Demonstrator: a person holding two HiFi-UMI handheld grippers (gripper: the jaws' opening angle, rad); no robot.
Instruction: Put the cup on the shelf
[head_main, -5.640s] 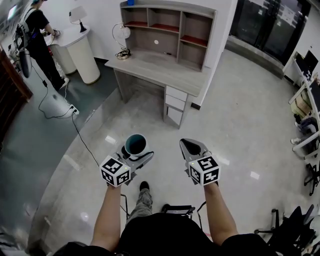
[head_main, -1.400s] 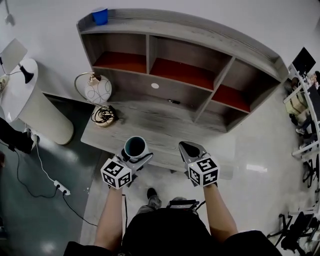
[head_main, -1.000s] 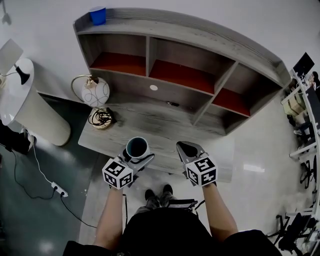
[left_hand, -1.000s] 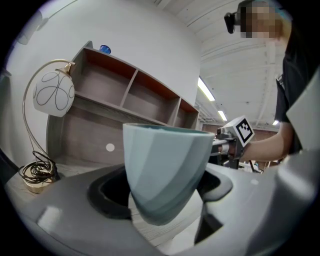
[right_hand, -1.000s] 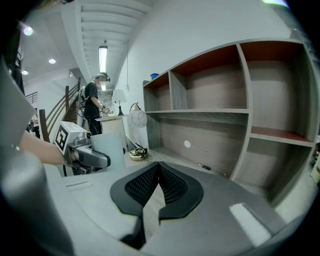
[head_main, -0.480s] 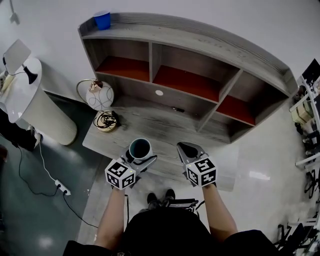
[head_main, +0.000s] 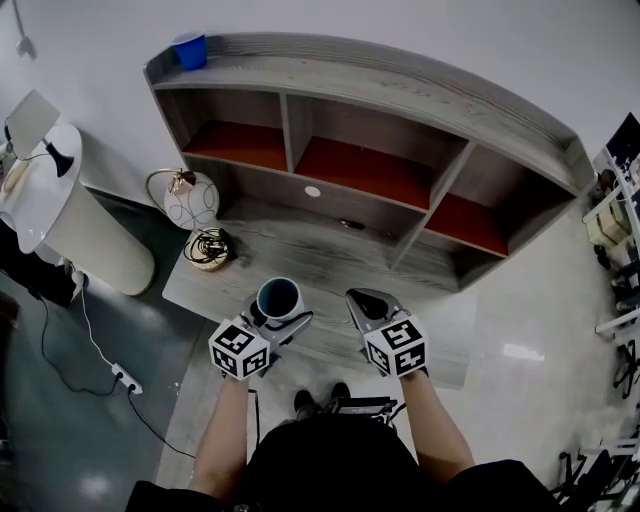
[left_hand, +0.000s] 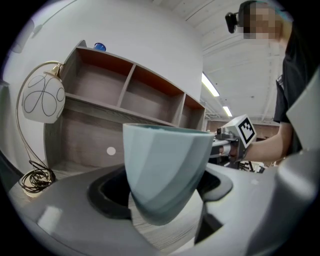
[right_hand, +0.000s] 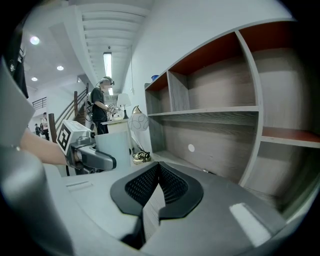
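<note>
Walk-up ending: pale teal ceramic cup (left_hand: 167, 170) now hovering over grey wooden table (head_main: 290, 250) edge.
Left gripper (head_main: 276, 310) fingers (left_hand: 65, 210) still gripping it; right gripper (head_main: 368, 303) staying closed, empty; grey wooden shelf unit (head_main: 400, 120) coming within reach for placing.

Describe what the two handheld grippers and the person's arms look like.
The left gripper and right gripper are smooth grey shells with black textured pads. Each carries a white cube printed with black square markers. Forearms are uncovered; the person wears a dark top.
</note>
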